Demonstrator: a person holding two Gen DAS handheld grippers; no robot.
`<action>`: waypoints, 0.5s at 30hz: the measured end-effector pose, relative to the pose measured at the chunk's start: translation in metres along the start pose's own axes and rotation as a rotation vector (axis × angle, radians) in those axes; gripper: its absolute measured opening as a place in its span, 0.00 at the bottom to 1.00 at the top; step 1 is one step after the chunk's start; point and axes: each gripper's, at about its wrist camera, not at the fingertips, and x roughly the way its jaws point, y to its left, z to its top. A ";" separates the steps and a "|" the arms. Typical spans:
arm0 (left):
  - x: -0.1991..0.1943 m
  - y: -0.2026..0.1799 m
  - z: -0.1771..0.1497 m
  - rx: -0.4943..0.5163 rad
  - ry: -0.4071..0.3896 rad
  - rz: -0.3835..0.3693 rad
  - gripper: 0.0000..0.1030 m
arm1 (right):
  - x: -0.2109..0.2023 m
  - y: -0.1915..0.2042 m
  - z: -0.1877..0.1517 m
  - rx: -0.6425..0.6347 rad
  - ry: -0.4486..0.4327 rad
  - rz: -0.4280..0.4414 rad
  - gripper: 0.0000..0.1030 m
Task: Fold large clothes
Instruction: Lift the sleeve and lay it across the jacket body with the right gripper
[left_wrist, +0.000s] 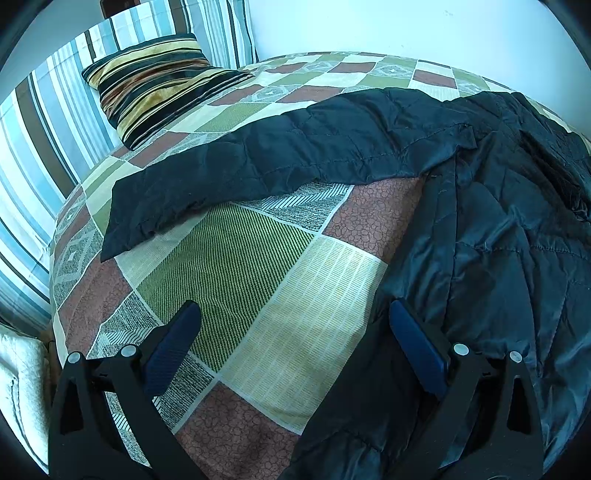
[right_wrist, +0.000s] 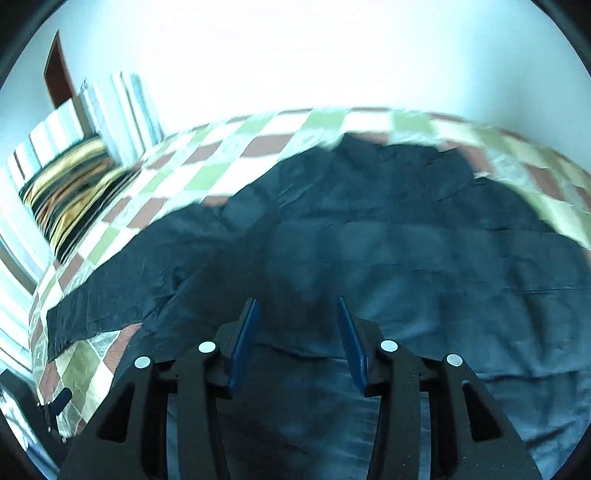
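On one bed (left_wrist: 258, 258), one black jacket (left_wrist: 498, 240), two pillows (left_wrist: 159, 85).

Each hand-held gripper (left_wrist: 293, 314) (right_wrist: 297, 312): black triangular frame w/ cutouts, silver rivets, blue finger pads (left_wrist: 419, 347).

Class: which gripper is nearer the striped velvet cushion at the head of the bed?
Left. The left gripper faces the striped velvet cushion across bedspread; the right gripper hovers over the jacket.

The left wrist view is evenly lit and sharp. The right wrist view is smeared by motion blur, and its wall (right_wrist: 295, 55) is washed out by glare. Both are bent by fisheye distortion with dark corners.
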 end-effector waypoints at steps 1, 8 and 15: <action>0.000 0.000 0.000 0.000 0.000 0.000 0.98 | -0.012 -0.021 0.001 0.022 -0.019 -0.028 0.43; 0.000 0.001 0.000 0.005 -0.005 0.008 0.98 | -0.028 -0.171 -0.005 0.251 0.001 -0.272 0.22; 0.000 -0.002 0.000 0.016 -0.009 0.028 0.98 | 0.004 -0.222 -0.031 0.313 0.094 -0.309 0.19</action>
